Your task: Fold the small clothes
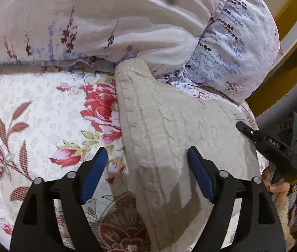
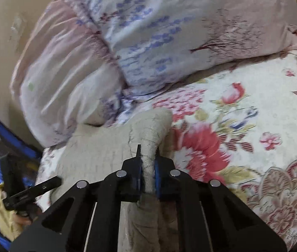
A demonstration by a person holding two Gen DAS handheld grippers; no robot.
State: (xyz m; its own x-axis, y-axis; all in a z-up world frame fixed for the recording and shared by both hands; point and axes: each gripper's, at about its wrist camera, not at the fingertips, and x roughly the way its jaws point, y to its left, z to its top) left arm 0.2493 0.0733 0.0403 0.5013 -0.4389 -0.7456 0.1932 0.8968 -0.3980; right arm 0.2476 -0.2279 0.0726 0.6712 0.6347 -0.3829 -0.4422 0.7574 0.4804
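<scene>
Left wrist view looks down on a bed where a beige knit (image 1: 161, 138) lies across a floral sheet (image 1: 43, 115), its narrow ribbed end reaching up to the foot of a heaped duvet (image 1: 98, 21). The left gripper (image 1: 147, 157) hangs just over the knit with its blue pads spread wide, one pad over the sheet and the other over the cloth, nothing pressed between them. At the right edge of that view the right gripper (image 1: 251, 134) shows as a black tip over the knit's far side, with a hand (image 1: 274, 184) in a fuzzy sleeve (image 1: 284, 214) behind it. A wooden bed frame (image 1: 282, 69) runs past a pillow (image 1: 236, 42) printed with purple sprigs. From the right wrist view, the right gripper (image 2: 147, 161) is pinched tight on a raised fold of the knit (image 2: 98, 147), the cloth bunching up between the pads and standing in a ridge ahead of them. The rest of the knit spreads to the left on the sheet (image 2: 253, 96), near the duvet (image 2: 68, 79) and pillow (image 2: 169, 31). The left gripper (image 2: 33, 191) appears low at the left, blurred, beside the knit's edge.
</scene>
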